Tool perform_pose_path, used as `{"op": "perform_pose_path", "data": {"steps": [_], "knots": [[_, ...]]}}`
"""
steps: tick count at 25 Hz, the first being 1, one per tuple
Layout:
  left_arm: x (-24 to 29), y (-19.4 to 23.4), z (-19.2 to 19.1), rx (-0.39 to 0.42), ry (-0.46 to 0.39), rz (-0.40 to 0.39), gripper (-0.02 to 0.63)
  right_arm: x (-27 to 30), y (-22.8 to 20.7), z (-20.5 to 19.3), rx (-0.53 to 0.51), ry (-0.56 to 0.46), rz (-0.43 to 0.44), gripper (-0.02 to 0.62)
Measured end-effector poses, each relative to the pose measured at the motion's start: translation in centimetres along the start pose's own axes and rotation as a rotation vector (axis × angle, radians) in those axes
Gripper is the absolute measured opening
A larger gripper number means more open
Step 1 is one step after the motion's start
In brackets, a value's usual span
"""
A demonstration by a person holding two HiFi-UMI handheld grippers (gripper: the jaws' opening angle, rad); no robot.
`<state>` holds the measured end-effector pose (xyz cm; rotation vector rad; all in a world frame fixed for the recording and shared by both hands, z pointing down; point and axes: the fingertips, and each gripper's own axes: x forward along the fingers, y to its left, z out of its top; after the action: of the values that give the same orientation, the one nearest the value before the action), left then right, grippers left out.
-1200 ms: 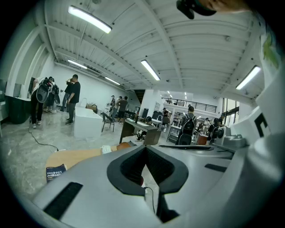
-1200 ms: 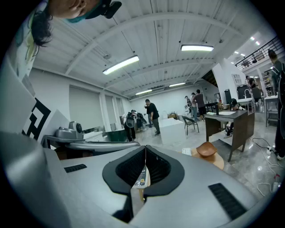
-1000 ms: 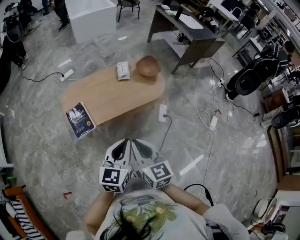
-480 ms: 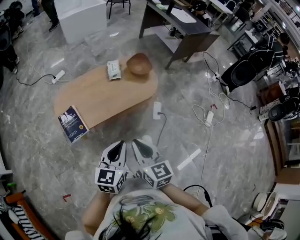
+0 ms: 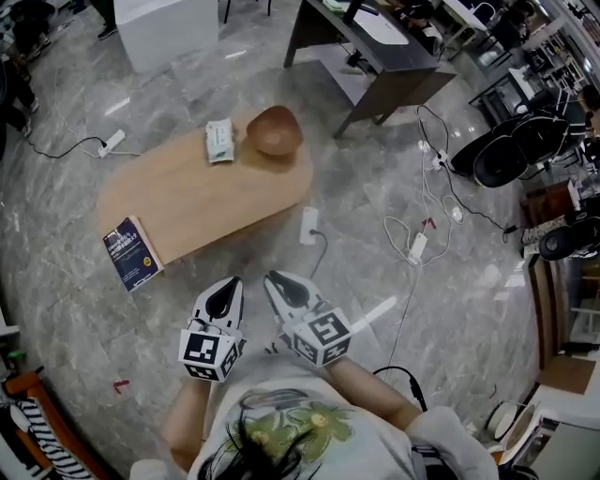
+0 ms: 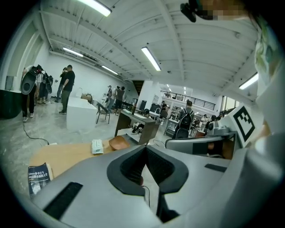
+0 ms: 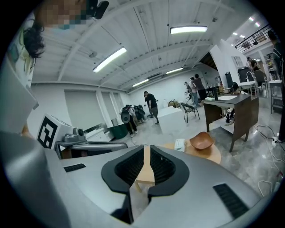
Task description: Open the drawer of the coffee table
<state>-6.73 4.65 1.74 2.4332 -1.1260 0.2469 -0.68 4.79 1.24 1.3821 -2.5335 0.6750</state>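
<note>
The oval wooden coffee table [image 5: 206, 202] stands on the marble floor ahead of me; no drawer shows from this side. On it lie a blue book [image 5: 131, 253], a tissue pack [image 5: 219, 141] and a brown bowl [image 5: 273, 130]. My left gripper [image 5: 226, 286] and right gripper [image 5: 279, 279] hang side by side short of the table, both shut and empty. The left gripper view shows the left gripper [image 6: 145, 149] with jaws together, the table [image 6: 67, 153] beyond. In the right gripper view the right gripper [image 7: 146, 153] points at the table's end [image 7: 209, 155].
A white power strip [image 5: 307, 225] and trailing cables [image 5: 412, 246] lie on the floor right of the table. A dark desk [image 5: 375, 56] stands behind, a white block [image 5: 169, 28] at back left, black chairs [image 5: 511, 155] at right. People stand far off.
Both grippers have moved forward toward the table and drifted a little apart. The table sits slightly further left in the head view. Both stay shut.
</note>
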Motion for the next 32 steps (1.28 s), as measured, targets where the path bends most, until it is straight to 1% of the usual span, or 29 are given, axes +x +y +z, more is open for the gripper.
{"op": "perform_pose_path", "data": {"steps": [3, 8, 14, 17, 22, 25, 29, 32], "knots": [[2.3, 0.2, 0.5, -0.01, 0.007, 0.033, 0.008, 0.8, -2.3, 0.5, -0.01, 0.031, 0.029, 0.023], [5.8, 0.2, 0.3, -0.012, 0.024, 0.077, 0.008, 2.4, -5.4, 1.2, -0.028, 0.061, 0.104, 0.023], [8.8, 0.7, -0.4, -0.04, 0.03, 0.179, 0.008, 4.1, -8.1, 0.6, -0.095, 0.132, 0.227, 0.028], [9.4, 1.3, -1.3, -0.061, 0.039, 0.232, 0.008, 5.1, -8.9, -0.4, -0.107, 0.174, 0.284, 0.054], [10.2, 2.0, -2.7, -0.082, 0.073, 0.258, 0.009, 6.8, -9.9, -1.8, -0.116, 0.22, 0.31, 0.061], [10.4, 2.6, -3.4, -0.097, 0.091, 0.269, 0.009, 7.6, -9.7, -2.4, -0.119, 0.249, 0.332, 0.063], [10.8, 4.0, -4.6, -0.112, 0.104, 0.287, 0.008, 8.6, -8.7, -3.3, -0.18, 0.271, 0.361, 0.063], [11.2, 4.8, -5.9, -0.114, 0.12, 0.295, 0.009, 9.6, -8.7, -4.2, -0.22, 0.284, 0.365, 0.063]]}}
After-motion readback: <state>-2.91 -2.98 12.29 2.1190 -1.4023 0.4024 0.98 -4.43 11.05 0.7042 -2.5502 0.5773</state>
